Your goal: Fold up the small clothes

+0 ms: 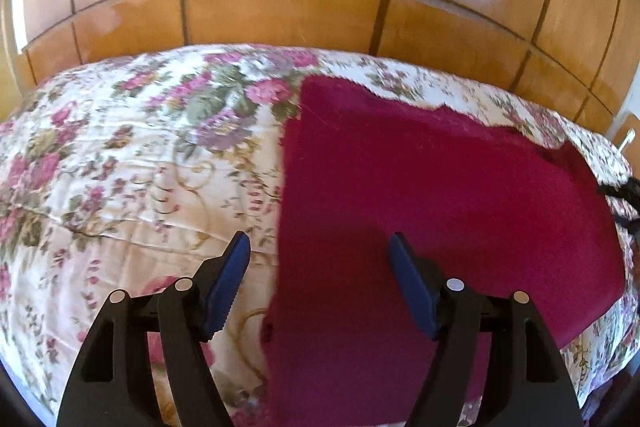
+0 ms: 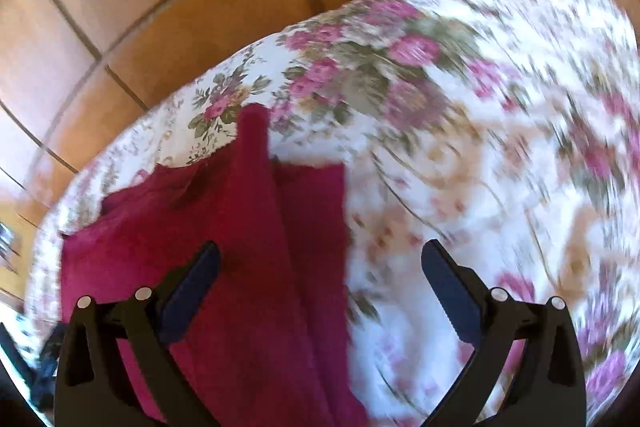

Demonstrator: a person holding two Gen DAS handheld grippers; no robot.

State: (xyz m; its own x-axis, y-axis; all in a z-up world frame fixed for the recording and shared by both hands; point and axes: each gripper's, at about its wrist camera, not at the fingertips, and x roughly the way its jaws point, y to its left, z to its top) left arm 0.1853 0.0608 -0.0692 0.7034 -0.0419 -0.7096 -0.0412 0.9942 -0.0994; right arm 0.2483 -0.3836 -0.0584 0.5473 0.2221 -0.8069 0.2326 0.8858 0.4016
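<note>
A dark red knitted garment (image 1: 420, 195) lies flat on a floral bedspread (image 1: 120, 155). My left gripper (image 1: 320, 247) hovers over its left edge with the blue pads wide apart and nothing between them; it is open. In the right wrist view the same red garment (image 2: 240, 247) shows a folded strip running up its middle to a point. My right gripper (image 2: 320, 259) stands open above the garment's right edge, one pad over red cloth, the other over the bedspread (image 2: 480, 147). This view is blurred by motion.
Wooden wardrobe panels (image 1: 280, 7) rise just behind the bed. A dark object (image 1: 624, 191) pokes in at the right edge of the left wrist view. Bare bedspread stretches left of the garment.
</note>
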